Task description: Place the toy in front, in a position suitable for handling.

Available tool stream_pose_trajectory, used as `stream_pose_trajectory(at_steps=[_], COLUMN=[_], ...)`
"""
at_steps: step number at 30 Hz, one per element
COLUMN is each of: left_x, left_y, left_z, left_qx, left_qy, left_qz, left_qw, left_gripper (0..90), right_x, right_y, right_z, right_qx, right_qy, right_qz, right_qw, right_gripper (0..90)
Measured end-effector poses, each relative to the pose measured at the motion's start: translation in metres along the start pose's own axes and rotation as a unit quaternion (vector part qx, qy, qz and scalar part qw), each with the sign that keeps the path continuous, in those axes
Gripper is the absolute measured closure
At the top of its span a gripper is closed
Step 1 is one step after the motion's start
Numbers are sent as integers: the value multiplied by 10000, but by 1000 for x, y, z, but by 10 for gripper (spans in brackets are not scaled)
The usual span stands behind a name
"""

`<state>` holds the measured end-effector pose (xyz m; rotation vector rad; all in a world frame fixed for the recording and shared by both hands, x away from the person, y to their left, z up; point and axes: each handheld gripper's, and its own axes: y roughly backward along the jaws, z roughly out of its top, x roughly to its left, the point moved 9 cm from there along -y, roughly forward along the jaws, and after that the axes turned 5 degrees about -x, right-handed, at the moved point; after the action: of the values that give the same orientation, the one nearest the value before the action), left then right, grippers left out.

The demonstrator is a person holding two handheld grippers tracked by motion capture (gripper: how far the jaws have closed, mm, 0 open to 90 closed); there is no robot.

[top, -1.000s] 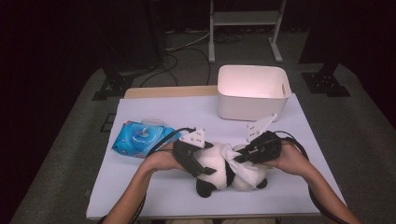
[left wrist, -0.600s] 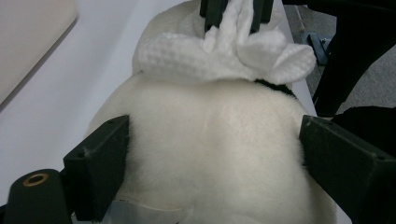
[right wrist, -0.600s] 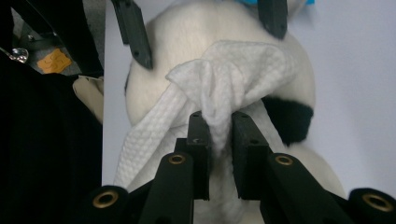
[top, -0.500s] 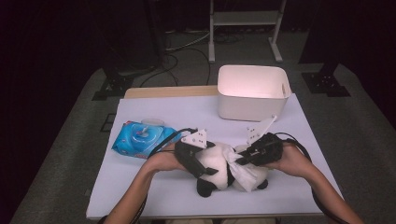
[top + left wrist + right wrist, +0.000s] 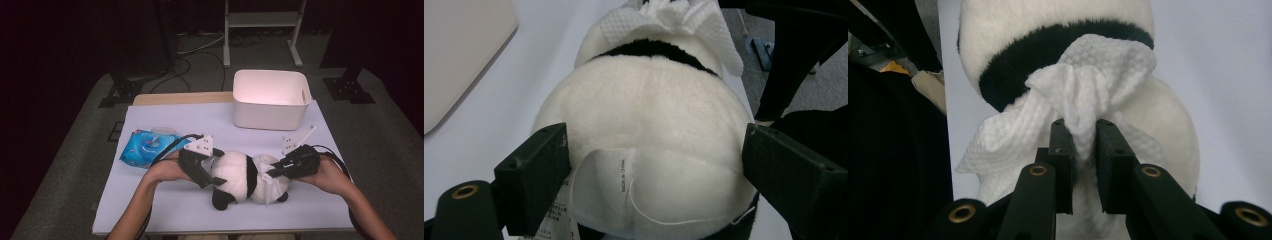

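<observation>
Wiping of plush panda (image 5: 240, 175) in progress, near front edge of white table (image 5: 165, 125), toy lying on its side between both hands.

Left gripper (image 5: 207, 172): jaws spread wide and pressed against either flank of the toy's white rump, sewn label (image 5: 606, 192) between them; evidently a bracing hold, keeping the soft body from sliding or rolling under the rubbing.

Right gripper (image 5: 1083, 137): jaws nearly together, pinching a bunched fold of white wet wipe (image 5: 1088, 85); loose remainder of the sheet draped over the black band of fur, so as to present a broad damp face to the plush.

Blue wipe pack (image 5: 147, 145): on the table just left of the left hand, within easy reach for a fresh sheet.

White bin (image 5: 270, 100): at far edge, well apart from the toy, apparently empty; likely destination for the used wipe or the cleaned toy, cannot tell which.
</observation>
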<state>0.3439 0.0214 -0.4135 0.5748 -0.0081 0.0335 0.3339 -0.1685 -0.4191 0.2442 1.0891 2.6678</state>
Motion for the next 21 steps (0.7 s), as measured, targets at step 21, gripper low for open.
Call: stream_pose_trajectory(at_steps=[21], left_x=[-2], left_y=[-25], left_z=[-7], left_qx=[37], left_qy=[123], left_qz=[-54], left_qw=[9999], left_gripper=[127], right_x=[5], right_y=[-4], right_z=[11], right_qx=[152], right_qy=[206], right_qz=[-64], right_qw=[9997], right_gripper=[783])
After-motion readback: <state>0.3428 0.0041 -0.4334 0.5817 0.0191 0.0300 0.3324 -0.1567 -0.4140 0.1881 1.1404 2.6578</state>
